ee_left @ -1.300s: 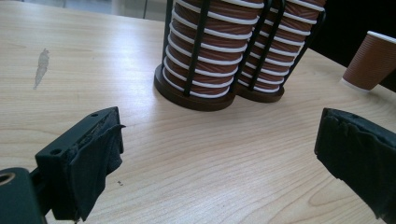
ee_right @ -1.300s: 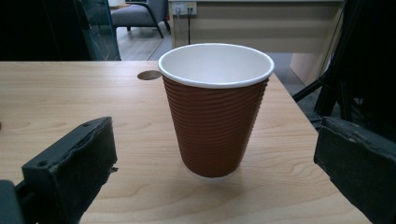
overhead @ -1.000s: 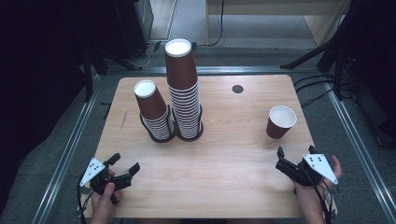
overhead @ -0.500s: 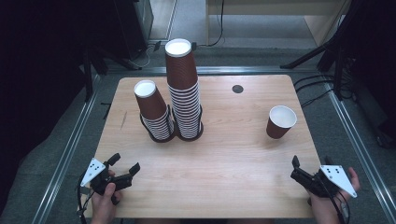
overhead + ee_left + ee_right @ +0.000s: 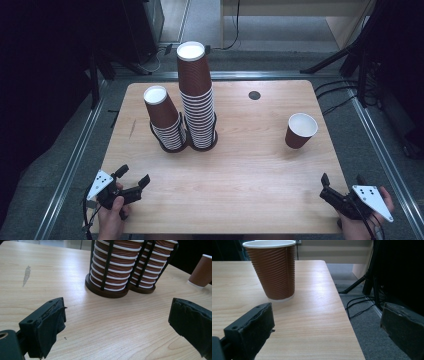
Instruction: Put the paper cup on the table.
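At the table's near left corner, the left gripper [image 5: 133, 177] has not moved since a second ago, its jaws spread wide over bare wood and holding nothing. The right gripper [image 5: 341, 187] has meanwhile drawn back toward the near right corner and now sits at the table's edge, its jaws likewise spread and empty. Left of centre, a black wire holder [image 5: 172, 146] with two round bays keeps its two stacks of ribbed brown paper cups: the short stack [image 5: 165, 120] in the left bay, the tall stack [image 5: 196, 97] in the right, both with cups turned bottom up. To the right, a single brown paper cup [image 5: 300, 130] stands upright and alone, mouth open, its inside white with no contents visible; it is well ahead of the right gripper and stays where it was. A small dark round cap [image 5: 254, 95] sits in the wooden table [image 5: 240, 170] near the far edge.
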A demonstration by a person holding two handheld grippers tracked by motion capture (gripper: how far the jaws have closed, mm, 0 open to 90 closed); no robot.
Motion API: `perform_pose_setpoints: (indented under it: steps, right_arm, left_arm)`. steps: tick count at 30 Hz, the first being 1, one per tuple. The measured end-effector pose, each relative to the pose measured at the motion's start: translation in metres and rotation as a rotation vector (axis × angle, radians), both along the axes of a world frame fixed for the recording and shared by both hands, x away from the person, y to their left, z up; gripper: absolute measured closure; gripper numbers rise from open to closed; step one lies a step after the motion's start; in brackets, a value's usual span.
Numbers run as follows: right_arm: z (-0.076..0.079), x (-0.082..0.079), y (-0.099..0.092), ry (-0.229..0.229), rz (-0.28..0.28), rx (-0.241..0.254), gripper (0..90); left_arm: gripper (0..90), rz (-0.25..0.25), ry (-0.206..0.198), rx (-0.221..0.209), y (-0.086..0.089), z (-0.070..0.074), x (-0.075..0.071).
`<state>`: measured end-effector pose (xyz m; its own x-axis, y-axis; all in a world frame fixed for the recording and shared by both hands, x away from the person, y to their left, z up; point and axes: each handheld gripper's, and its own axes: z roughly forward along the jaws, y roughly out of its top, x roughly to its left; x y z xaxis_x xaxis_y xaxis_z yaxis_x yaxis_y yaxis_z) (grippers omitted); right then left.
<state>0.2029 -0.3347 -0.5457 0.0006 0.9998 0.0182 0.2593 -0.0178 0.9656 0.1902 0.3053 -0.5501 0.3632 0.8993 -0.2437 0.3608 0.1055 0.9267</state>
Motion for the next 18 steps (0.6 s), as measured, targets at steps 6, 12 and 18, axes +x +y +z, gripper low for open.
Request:
perform_pose_setpoints:
  steps: [6, 12, 18]
  right_arm:
    - [-0.0039, -0.0057, 0.0021, -0.017, -0.009, -0.036, 0.0]
    - [-0.0039, -0.0071, 0.0042, -0.015, -0.021, -0.019, 0.0]
    - [-0.0037, -0.0049, 0.0045, 0.013, -0.016, -0.019, 0.0]
  left_arm:
    - [1.2, 0.007, 0.003, 0.003, -0.0008, -0.0002, -0.0001]
    - [1.2, 0.008, 0.001, -0.001, 0.0001, -0.0002, 0.0001]
    - [1.2, 0.009, 0.0, 0.008, -0.0009, -0.0002, -0.0005]
